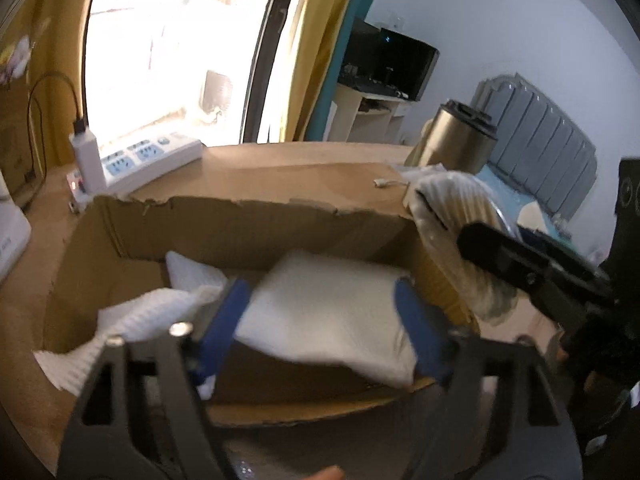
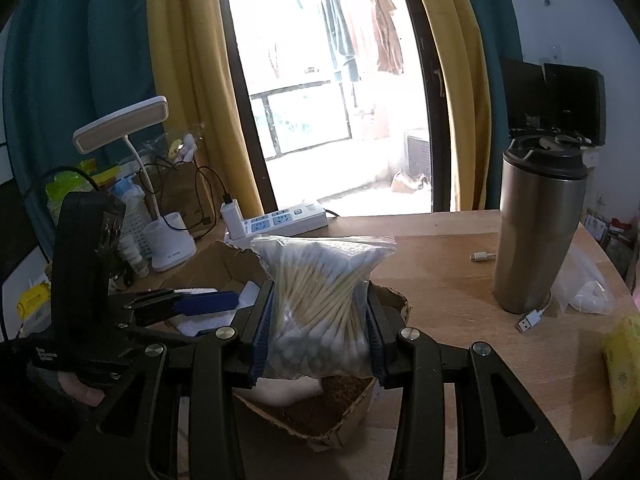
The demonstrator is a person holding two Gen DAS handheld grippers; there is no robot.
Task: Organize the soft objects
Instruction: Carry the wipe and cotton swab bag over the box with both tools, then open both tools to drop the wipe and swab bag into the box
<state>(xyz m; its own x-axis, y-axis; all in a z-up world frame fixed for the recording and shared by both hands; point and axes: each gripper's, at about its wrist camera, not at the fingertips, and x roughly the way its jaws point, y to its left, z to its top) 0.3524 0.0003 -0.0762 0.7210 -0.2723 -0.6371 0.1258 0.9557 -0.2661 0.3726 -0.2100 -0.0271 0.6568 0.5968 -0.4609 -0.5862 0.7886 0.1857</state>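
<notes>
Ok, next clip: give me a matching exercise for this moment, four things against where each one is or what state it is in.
Things:
1. bag of cotton swabs
2. white pad
3. steel tumbler
4. power strip

Places or states:
A. standing upright on the table
B. lying in the cardboard box, between the open left tool fingers
C. at the back of the table by the window
D. clamped in the right tool

Pairs: 1-D, 2-B, 3-A, 4-C
</notes>
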